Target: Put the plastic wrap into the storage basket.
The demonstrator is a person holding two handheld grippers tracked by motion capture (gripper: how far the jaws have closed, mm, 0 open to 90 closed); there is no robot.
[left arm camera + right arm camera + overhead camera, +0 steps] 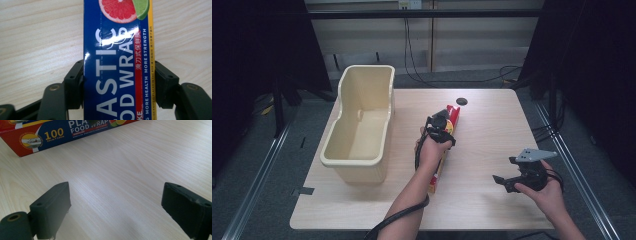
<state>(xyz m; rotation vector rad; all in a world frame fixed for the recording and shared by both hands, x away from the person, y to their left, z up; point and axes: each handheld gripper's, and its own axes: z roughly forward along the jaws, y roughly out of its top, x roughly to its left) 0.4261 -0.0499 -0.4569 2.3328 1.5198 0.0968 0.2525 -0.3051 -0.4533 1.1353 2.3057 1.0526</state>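
Observation:
A long box of plastic food wrap [453, 116], blue and red with citrus fruit printed on it, lies lengthwise on the wooden table [492, 135] near its middle. My left gripper [440, 131] points down over the box, and its two black jaws press on the long sides of the box [117, 72]. My right gripper [504, 182] hovers near the table's front right with its jaws wide apart and only bare wood between them [116, 207]. The box's near end [37, 137] lies farther off in the right gripper view.
A cream plastic tub [362, 125] stands empty on the table's left side. A small dark round hole [461, 101] sits near the far edge. Cables trail on the floor behind the table.

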